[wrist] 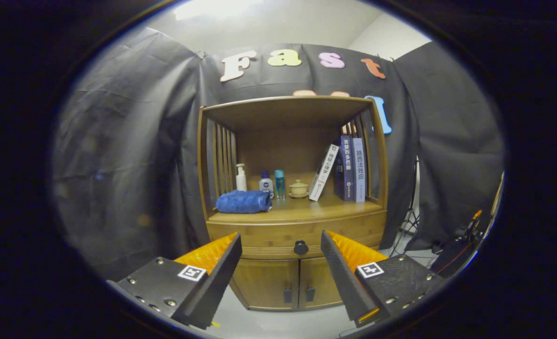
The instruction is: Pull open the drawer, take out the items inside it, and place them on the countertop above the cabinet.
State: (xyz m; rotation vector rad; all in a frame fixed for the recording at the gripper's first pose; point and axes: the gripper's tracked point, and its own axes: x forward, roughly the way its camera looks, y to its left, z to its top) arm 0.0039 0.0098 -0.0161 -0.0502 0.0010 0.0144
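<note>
**Claw wide open in front of the shut drawer**

The claw point(281, 263) is spread wide and holds nothing. Its two fingers point(222, 268) stand far apart, one on each side of the view.

Between the fingers and beyond them is a wooden cabinet point(292, 226). The drawer point(269, 238) runs across its front and is shut. A round dark knob point(300, 247) sits in the middle of the drawer, in the gap between the two fingers and a bit past them. The claw does not touch the knob or the drawer. What is in the drawer cannot be seen.

Under the drawer are two small doors point(281, 282), each with a little dark handle near the middle.

Above the drawer is the bench point(302, 212), the flat wooden top of the cabinet, with a roof and slatted sides over it. A rolled blue towel point(243, 201) lies on the left part of it. Behind the towel stand a white pump bottle point(241, 178), a small bottle with a blue cap point(266, 182) and a thin see-through blue bottle point(279, 183). Next to them is a small tan cup with a lid point(298, 188). On the right, one white book point(323, 173) leans over, and two more books point(352, 168) stand up straight beside it.

A black cloth wall point(132, 165) hangs behind the cabinet.
</note>
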